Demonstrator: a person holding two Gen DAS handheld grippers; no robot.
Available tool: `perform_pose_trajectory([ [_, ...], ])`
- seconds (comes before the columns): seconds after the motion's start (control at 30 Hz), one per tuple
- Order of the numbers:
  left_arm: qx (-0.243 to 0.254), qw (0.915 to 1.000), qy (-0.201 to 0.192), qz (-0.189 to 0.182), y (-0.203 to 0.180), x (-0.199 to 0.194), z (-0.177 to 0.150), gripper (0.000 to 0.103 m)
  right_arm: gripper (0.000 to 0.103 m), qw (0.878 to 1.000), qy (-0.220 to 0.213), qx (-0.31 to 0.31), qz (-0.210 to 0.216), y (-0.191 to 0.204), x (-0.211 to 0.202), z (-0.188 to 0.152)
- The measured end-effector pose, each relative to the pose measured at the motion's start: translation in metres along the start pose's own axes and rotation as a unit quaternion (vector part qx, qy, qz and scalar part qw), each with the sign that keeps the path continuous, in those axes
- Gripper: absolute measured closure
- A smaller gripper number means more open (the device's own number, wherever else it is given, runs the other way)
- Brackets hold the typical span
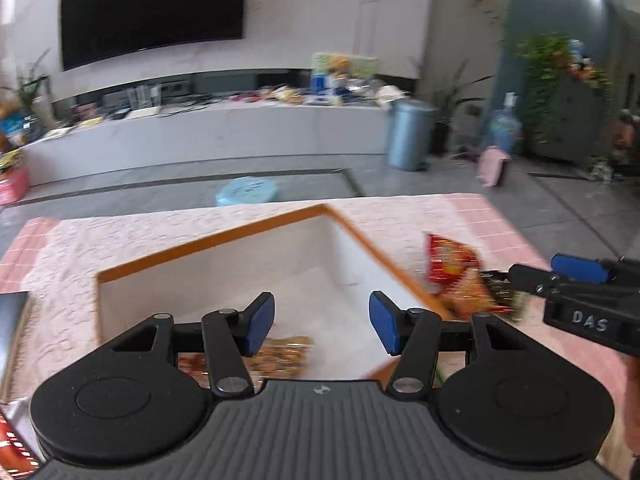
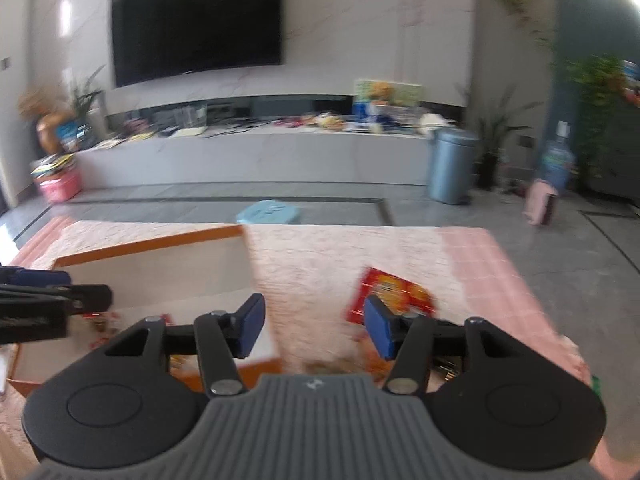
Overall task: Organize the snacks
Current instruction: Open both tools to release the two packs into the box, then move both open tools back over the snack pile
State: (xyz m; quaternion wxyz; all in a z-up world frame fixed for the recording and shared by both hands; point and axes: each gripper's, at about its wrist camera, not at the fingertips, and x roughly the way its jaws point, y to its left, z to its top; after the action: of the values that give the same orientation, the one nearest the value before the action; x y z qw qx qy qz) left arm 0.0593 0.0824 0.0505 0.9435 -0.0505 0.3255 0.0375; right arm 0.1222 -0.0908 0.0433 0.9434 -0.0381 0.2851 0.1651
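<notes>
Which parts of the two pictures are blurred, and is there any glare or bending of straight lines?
Left wrist view: the snack bags beside the box are smeared; the television bows from the fisheye lens. Right wrist view: the whole room is softly blurred, most of all the red snack bag; a bright glare patch sits on the wall.

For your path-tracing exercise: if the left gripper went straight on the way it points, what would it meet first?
Probably the white inside floor of the orange-rimmed open box, which lies between the open left gripper's fingers; depth is unclear.
</notes>
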Motion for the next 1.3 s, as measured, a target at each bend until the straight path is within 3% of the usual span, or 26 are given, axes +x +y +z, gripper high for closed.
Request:
perform_pose_trajectory([
  [0.17,0.010,0.9993,0.004,-0.034,-0.022,0.001,-0.007,0.038,0.048,0.998,-0.001,0.049,-0.031,-0.036,-0.025,-0.024],
  [0.37,0.048,0.9968,0.033,-0.055,-0.054,0.013,-0.022,0.038,0.046,0.996,0.009,0.057,-0.067,-0.059,-0.035,-0.049],
  [0.5,0.073,0.9932,0.059,-0.069,-0.072,0.022,-0.030,0.038,0.035,0.995,0.026,0.063,-0.067,-0.070,-0.035,-0.065],
  [0.87,0.092,0.9870,0.090,-0.097,-0.104,0.046,-0.049,0.032,0.022,0.994,0.067,0.037,-0.076,-0.086,-0.017,-0.085],
  [1.3,0.110,0.9816,0.090,-0.127,-0.120,0.078,-0.059,0.029,0.020,0.991,0.109,0.002,-0.080,-0.101,0.027,-0.093],
])
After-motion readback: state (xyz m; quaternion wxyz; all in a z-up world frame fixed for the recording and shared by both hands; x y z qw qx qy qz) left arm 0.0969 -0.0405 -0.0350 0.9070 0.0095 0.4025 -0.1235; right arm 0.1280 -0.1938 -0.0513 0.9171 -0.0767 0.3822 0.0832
